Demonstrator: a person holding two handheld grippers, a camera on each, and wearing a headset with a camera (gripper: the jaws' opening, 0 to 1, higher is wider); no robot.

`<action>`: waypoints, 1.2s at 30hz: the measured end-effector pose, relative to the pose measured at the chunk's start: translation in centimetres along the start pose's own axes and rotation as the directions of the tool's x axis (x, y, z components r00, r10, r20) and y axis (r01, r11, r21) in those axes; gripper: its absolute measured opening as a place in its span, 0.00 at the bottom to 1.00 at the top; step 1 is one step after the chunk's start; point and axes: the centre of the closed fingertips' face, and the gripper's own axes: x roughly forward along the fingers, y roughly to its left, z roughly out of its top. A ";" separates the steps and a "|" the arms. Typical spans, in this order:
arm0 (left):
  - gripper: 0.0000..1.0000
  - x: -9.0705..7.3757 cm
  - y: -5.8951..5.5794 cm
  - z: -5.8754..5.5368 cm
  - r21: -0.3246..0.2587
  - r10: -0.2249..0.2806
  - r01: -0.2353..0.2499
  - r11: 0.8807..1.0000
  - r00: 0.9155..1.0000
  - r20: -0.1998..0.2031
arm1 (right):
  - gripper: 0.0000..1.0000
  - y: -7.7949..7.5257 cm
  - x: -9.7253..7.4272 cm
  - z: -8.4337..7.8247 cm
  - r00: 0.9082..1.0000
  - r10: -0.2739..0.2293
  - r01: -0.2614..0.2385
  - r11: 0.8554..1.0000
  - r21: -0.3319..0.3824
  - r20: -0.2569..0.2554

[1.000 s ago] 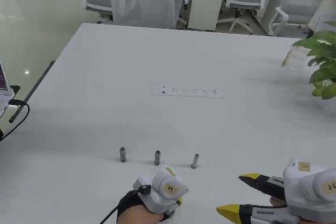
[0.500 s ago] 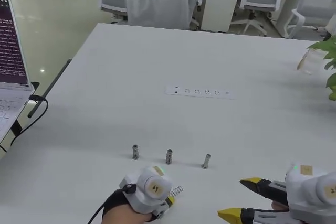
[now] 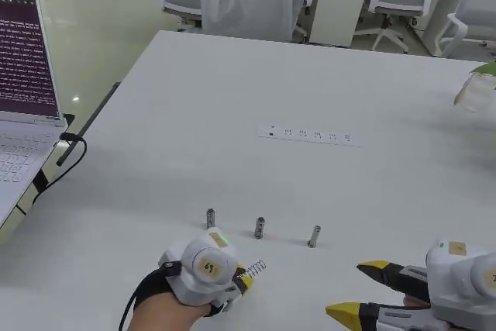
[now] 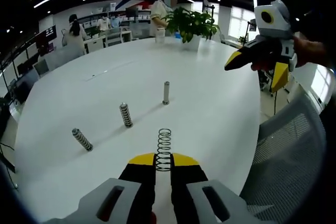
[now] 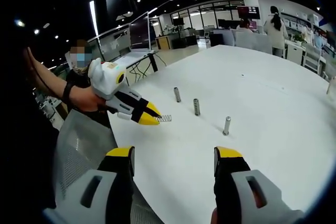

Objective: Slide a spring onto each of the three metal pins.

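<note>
Three short metal pins stand in a row on the white table. The left pin [image 3: 210,218] and middle pin [image 3: 260,228] each carry a spring; the right pin [image 3: 314,236] is bare. My left gripper [image 3: 248,275] sits just in front of the row, shut on a loose spring [image 3: 254,269] that sticks out past its yellow tips. In the left gripper view the spring [image 4: 164,148] points toward the bare pin [image 4: 166,93]. My right gripper [image 3: 355,291] is open and holds nothing, low at the right near the table's front edge.
A white power strip [image 3: 308,135] lies flat on the table beyond the pins. An open laptop [image 3: 23,67] stands off the left edge with a dark cable [image 3: 58,162] hanging by it. Office chairs [image 3: 248,9] line the far side. A plant [image 4: 191,24] stands at the far right.
The head camera has swung left, bringing the laptop into view. My left gripper has drawn back a little toward the left with the spring held; the right gripper keeps its place.
</note>
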 end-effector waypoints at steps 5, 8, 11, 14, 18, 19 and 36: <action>0.02 -1.0 -0.3 0.8 0.011 -0.005 0.005 1.000 1.000 0.026 | 0.57 0.2 0.3 0.3 1.000 0.017 -0.017 1.000 0.001 0.005; 0.02 -1.6 -0.2 1.3 0.012 -0.005 0.005 1.000 0.999 0.041 | 0.56 0.3 0.7 0.5 1.000 0.029 -0.029 1.000 -0.002 0.002; 0.02 -2.0 -0.2 1.7 0.013 -0.005 0.004 1.000 0.999 0.052 | 0.56 0.4 1.1 0.7 0.999 0.046 -0.046 0.999 -0.002 0.002; 0.02 -2.4 -0.3 2.1 0.015 -0.009 0.008 1.000 0.998 0.064 | 0.57 0.4 1.4 0.9 0.999 0.046 -0.046 0.999 -0.011 -0.002; 0.02 -3.0 -0.8 2.8 0.033 -0.019 0.016 0.999 0.997 0.081 | 0.57 0.4 1.9 1.8 0.998 0.067 -0.067 0.998 -0.005 0.015; 0.02 -3.0 -0.8 2.9 0.043 -0.019 0.016 0.999 0.996 0.082 | 0.57 0.5 2.0 2.0 0.997 0.072 -0.071 0.997 -0.006 0.017; 0.02 -4.0 -1.4 4.2 0.066 -0.036 0.029 0.997 0.993 0.114 | 0.53 1.6 3.6 3.3 0.990 0.138 -0.137 0.990 -0.022 0.019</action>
